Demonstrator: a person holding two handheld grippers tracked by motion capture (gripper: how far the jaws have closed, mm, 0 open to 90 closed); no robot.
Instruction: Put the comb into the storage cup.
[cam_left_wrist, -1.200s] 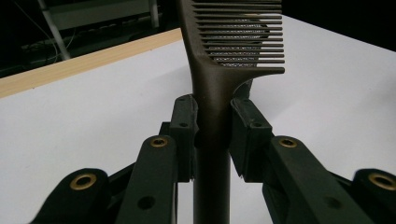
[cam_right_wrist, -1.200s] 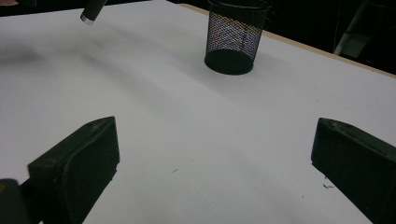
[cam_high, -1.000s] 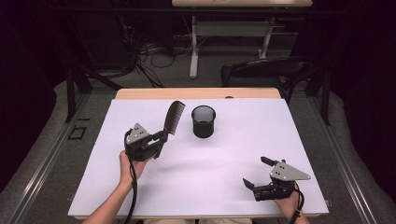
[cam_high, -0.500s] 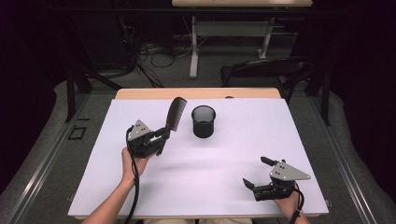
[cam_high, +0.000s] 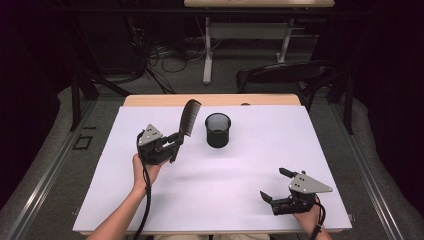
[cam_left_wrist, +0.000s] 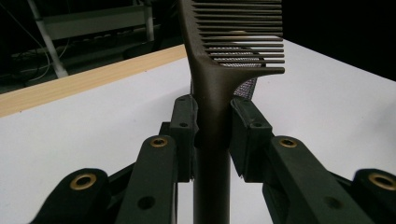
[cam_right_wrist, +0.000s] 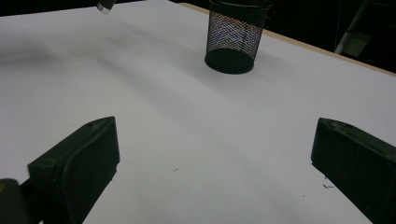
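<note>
Left gripper (cam_high: 176, 142) pinched the handle of a dark comb (cam_high: 189, 117), both pads pressed against it, the toothed end raised above the white table (cam_high: 240, 200) just left of the mesh cup (cam_high: 218, 130). Cup stood upright near the table's far edge, apart from the comb. Right gripper (cam_high: 272, 184) rested at the near right, jaws spread wide with nothing between them.

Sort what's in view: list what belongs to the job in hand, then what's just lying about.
In the job:
- comb, clamped by its handle in the left gripper
- mesh cup, standing beside the comb

Lying about:
- right gripper, fingers spread, holding nothing
- chair behind the table
- cables on the floor
</note>
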